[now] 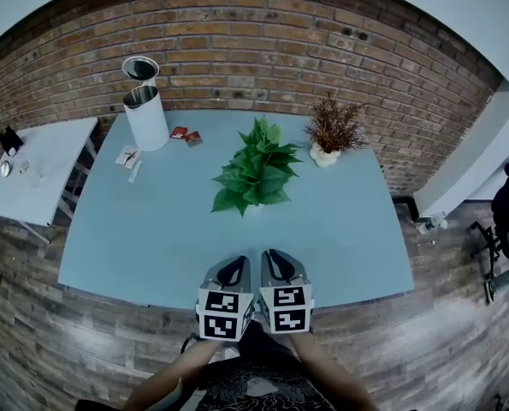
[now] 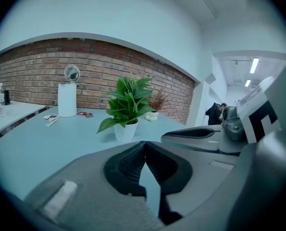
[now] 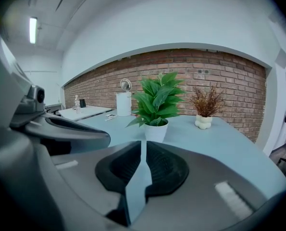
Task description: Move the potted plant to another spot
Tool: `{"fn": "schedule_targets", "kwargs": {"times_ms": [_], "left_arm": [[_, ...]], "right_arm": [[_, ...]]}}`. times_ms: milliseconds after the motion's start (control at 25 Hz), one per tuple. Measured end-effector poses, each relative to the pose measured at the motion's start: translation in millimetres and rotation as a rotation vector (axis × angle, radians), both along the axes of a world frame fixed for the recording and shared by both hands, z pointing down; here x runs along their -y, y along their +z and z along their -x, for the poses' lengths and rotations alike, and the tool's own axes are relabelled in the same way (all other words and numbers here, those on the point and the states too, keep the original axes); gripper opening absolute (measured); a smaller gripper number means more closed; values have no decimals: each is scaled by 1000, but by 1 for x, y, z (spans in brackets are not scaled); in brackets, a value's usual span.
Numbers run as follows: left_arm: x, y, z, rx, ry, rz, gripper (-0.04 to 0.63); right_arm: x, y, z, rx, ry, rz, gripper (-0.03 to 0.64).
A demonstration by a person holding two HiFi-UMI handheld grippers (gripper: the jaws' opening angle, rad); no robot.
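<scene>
A pale blue table point(image 1: 151, 247) before a brick wall: the potted plant point(image 1: 252, 174) stands near its middle, well apart from both grippers, which I hold side by side over the near edge. The left gripper point(image 2: 143, 146) has its fingers pressed together on nothing. The right gripper point(image 3: 143, 146) shows a thin slit between its fingers, also empty.

In my judgement the risk lies in the foliage. The leaves spill wide over the small white pot, so a low approach could pinch stems or tip the top-heavy plant. A sweep to the right might knock the dried plant in its white vase point(image 1: 329, 137).

From the head view the leaves hide the pot entirely. I cannot judge its weight or how firmly it sits.
</scene>
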State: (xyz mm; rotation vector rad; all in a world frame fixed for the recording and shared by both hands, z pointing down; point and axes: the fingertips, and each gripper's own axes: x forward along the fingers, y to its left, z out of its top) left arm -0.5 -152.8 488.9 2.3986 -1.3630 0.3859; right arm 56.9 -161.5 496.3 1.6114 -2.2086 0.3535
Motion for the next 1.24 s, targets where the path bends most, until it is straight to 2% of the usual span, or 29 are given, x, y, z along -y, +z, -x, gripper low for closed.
{"fn": "schedule_targets", "kwargs": {"times_ms": [160, 680, 1240], "left_arm": [[-6, -1, 0, 15, 8, -8, 2], [-17, 0, 0, 9, 17, -13, 2], [-22, 1, 5, 1, 8, -11, 2]], "right_arm": [[-9, -2, -2, 6, 10, -4, 6], [-26, -11, -3, 69, 31, -13, 6], [-34, -10, 1, 89, 25, -5, 6]]}}
